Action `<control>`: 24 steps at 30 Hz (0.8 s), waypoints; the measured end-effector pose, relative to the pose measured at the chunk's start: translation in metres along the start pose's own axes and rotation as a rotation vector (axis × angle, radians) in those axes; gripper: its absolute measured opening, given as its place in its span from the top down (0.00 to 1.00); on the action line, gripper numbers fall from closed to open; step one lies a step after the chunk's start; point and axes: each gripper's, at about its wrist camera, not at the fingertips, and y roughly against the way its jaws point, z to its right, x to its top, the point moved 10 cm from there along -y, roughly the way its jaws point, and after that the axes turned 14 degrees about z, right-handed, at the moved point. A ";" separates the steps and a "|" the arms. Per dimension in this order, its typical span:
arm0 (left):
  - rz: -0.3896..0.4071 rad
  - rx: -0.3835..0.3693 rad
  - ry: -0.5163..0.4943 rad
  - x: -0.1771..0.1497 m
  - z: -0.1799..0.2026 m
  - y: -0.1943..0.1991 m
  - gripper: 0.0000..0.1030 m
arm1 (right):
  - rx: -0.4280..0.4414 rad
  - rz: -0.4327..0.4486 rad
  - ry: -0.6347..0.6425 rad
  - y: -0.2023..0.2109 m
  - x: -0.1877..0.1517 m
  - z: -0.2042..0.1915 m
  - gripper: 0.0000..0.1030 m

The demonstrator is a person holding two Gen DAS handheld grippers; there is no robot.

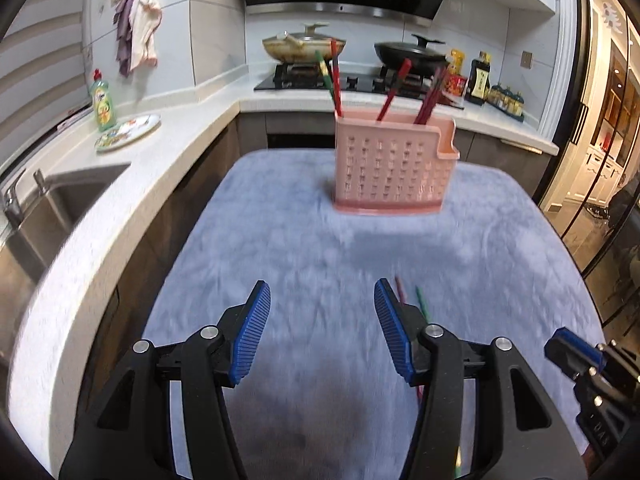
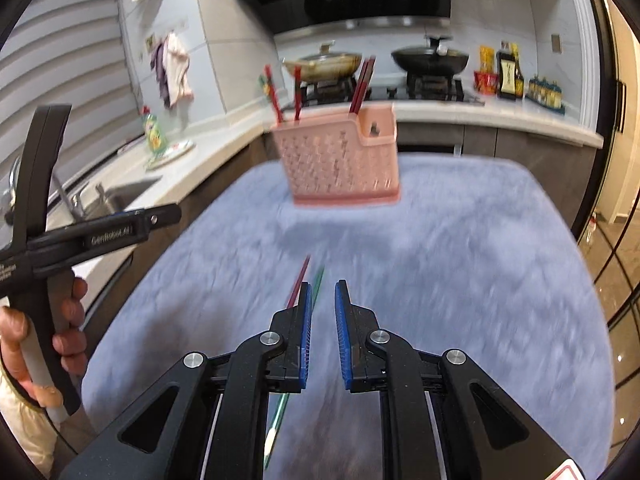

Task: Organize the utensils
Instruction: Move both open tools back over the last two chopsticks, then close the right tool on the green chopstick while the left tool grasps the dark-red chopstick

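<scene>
A: Quick status, where are the utensils?

B: Most chopsticks already stand in the pink holder (image 1: 394, 168) at the far end of the table (image 1: 320, 264), w/ its blue cloth. Two loose ones, a red chopstick (image 2: 299, 280) and a green chopstick (image 2: 318, 284), lie side by side on the cloth, near edge, pointing roughly at the holder.

A: Grippers?

B: Left gripper (image 1: 322, 332): fingers about half open, nothing btwn them. Right gripper (image 2: 323, 334): fingers nearly closed, narrow gap, also empty. Both hover over the cloth aimed down and fwd; the loose pair sits just beside each one, not in the gap.

A: Why like that?

B: My guess: holder's upright and central so sticks drop in from above, and the right one's narrow gap suits thin sticks. Pickup not done yet.

A: Anything unclear?

B: Motion blur everywhere. The sticks' near parts run under the gripper bodies, so I can't tell if they touch. Holder's inner dividers aren't visible. A hand (image 2: 68, 320) grips the left tool's handle at frame edge; the rest is cut off.
</scene>
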 end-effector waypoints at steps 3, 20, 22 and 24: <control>-0.044 -0.002 0.016 -0.030 0.000 0.007 0.50 | -0.004 -0.042 0.017 0.009 -0.035 -0.010 0.87; -0.156 0.021 0.000 -0.116 0.003 0.025 0.41 | 0.006 -0.174 0.017 -0.004 -0.117 -0.041 0.86; -0.165 0.016 -0.001 -0.119 0.005 0.024 0.41 | 0.003 -0.177 0.010 -0.005 -0.119 -0.039 0.88; -0.170 0.011 -0.004 -0.121 0.007 0.023 0.41 | -0.005 -0.174 0.013 -0.004 -0.119 -0.036 0.90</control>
